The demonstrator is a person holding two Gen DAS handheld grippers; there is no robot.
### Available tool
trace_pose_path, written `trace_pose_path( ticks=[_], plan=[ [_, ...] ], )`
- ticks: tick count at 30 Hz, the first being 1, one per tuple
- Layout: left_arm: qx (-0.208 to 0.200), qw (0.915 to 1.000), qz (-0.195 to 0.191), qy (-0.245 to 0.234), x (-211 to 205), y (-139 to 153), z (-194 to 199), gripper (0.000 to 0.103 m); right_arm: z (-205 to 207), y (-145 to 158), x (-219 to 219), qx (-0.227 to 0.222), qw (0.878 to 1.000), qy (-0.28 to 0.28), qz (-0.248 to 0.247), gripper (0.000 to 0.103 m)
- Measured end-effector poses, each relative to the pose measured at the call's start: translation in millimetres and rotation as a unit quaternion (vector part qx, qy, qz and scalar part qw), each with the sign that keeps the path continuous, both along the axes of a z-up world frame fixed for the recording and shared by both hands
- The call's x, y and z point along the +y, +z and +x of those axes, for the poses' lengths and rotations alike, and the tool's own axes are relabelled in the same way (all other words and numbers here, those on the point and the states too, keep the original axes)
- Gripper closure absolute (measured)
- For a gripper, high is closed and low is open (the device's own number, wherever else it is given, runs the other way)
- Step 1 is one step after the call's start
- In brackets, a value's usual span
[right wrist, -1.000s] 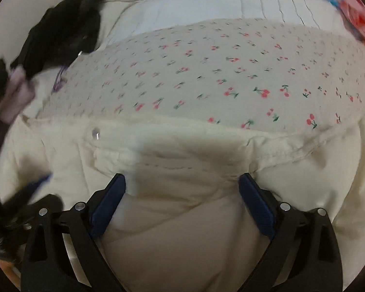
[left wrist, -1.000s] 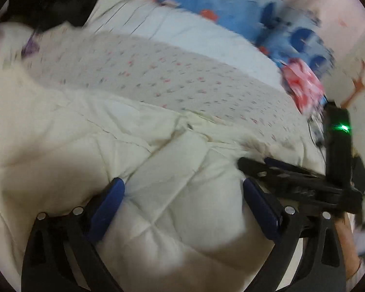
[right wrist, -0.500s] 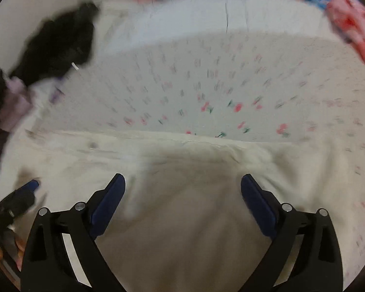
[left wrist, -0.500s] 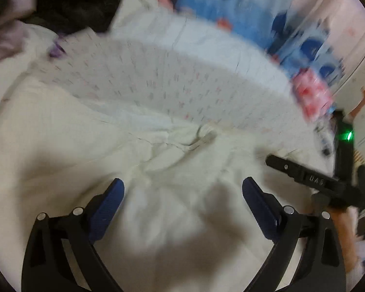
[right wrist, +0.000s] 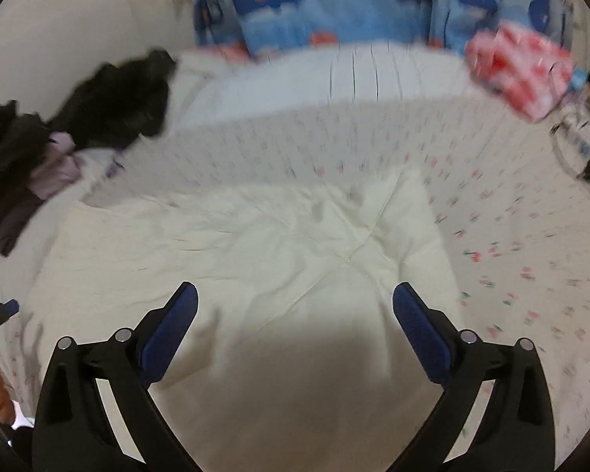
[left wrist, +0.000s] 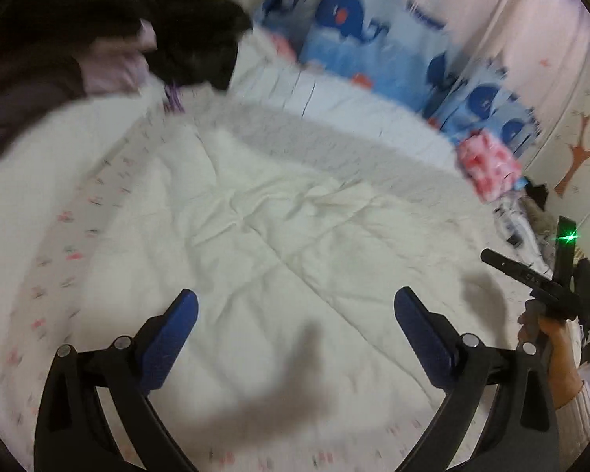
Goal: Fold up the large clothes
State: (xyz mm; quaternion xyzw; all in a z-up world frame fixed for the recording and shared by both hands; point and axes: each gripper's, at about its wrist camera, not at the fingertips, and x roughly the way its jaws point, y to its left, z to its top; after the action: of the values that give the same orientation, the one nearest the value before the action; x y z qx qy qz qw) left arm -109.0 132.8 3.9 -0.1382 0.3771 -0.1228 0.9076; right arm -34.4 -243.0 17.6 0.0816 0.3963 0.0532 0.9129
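Both grippers hovered over the bed with their jaws spread wide and nothing between the blue pads: the left gripper [left wrist: 295, 328] and the right gripper [right wrist: 295, 320] each showed only cloth in the gap, and neither clearly touched it. Below them lay the cream quilted garment [left wrist: 287, 244] [right wrist: 255, 244], spread flat and wrinkled on the floral bedsheet [left wrist: 51, 236] [right wrist: 523, 244]; its surface was soft and padded, crossed by stitched seams that ran diagonally. In the right wrist view its long axis ran roughly left to right, with one folded corner pointing toward the far right near the pillows, though motion blur made its outline hard to read. The sheet was pale with small pink and green sprigs. At the head of the bed stood blue whale-print pillows [left wrist: 358, 27] [right wrist: 334, 4], with a pink and red patterned bundle [left wrist: 487, 165] [right wrist: 519, 70] beside them. A heap of dark clothes [left wrist: 98, 31] [right wrist: 78, 126], black with some lilac fabric, sat at the far left. In the left wrist view the person's right hand [left wrist: 550, 342] gripped the other tool's black handle at the right edge.
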Motion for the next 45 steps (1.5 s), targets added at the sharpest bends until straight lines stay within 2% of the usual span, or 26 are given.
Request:
trace_pose_path(
  ticks=[1, 4, 6, 7, 8, 9, 12, 14, 18, 22, 25, 29, 32, 34, 37, 39, 41, 45],
  plan=[
    [-0.010, 0.9998, -0.014, 0.006, 5, 2, -18, 0.007, -11, 4, 0, -0.005, 1.000, -0.001, -0.001, 0.007],
    [-0.019, 0.9977, -0.049, 0.043, 23, -3, -60, 0.007, -33, 2, -3, 0.019, 1.000, -0.009, -0.004, 0.007],
    [-0.010, 0.9940, -0.081, 0.073, 32, -16, -79, 0.007, -39, -11, 1, 0.056, 0.998, -0.019, -0.016, 0.007],
    [0.000, 0.9885, -0.108, 0.106, 40, -20, -87, 0.007, -39, -20, 1, 0.081, 0.996, -0.016, -0.019, 0.007],
    [-0.013, 0.9857, -0.131, 0.105, 46, -18, -93, 0.007, -39, -35, 7, 0.118, 0.993, -0.007, -0.012, 0.007],
    [-0.029, 0.9845, -0.144, 0.096, 48, -17, -98, 0.007, -41, -42, 6, 0.128, 0.992, -0.008, -0.001, 0.007],
    [-0.017, 0.9847, -0.143, 0.098, 53, -19, -99, 0.007, -49, -34, 0, 0.114, 0.993, -0.022, 0.019, 0.007],
    [-0.015, 0.9834, -0.159, 0.086, 55, -20, -97, 0.007, -58, -32, -3, 0.116, 0.992, -0.029, 0.033, 0.007],
    [-0.007, 0.9771, -0.193, 0.089, 65, -25, -97, 0.007, -70, -27, -2, 0.115, 0.993, -0.030, 0.011, 0.007],
    [0.002, 0.9714, -0.219, 0.092, 69, -30, -94, 0.007, -73, -30, -12, 0.125, 0.991, -0.043, 0.024, 0.007],
    [0.012, 0.9692, -0.226, 0.096, 70, -33, -91, 0.007, -71, -37, -18, 0.140, 0.988, -0.048, 0.038, 0.007],
    [0.036, 0.9658, -0.238, 0.096, 70, -41, -84, 0.007, -73, -35, -24, 0.138, 0.987, -0.056, 0.059, 0.007],
    [0.063, 0.9614, -0.250, 0.097, 71, -51, -77, 0.007, -78, -35, -43, 0.135, 0.980, -0.081, 0.121, 0.007],
    [0.084, 0.9550, -0.266, 0.101, 73, -59, -72, 0.007, -82, -36, -59, 0.131, 0.971, -0.102, 0.170, 0.007],
    [0.111, 0.9434, -0.291, 0.113, 79, -71, -67, 0.007, -87, -33, -71, 0.125, 0.965, -0.122, 0.194, 0.007],
    [0.116, 0.9390, -0.302, 0.118, 82, -75, -67, 0.007, -91, -26, -75, 0.110, 0.968, -0.141, 0.175, 0.007],
    [0.115, 0.9400, -0.299, 0.118, 81, -75, -67, 0.007, -93, -25, -79, 0.110, 0.968, -0.153, 0.166, 0.007],
    [0.122, 0.9426, -0.291, 0.108, 77, -75, -65, 0.007, -90, -49, -78, 0.165, 0.954, -0.144, 0.203, 0.007]
  ],
)
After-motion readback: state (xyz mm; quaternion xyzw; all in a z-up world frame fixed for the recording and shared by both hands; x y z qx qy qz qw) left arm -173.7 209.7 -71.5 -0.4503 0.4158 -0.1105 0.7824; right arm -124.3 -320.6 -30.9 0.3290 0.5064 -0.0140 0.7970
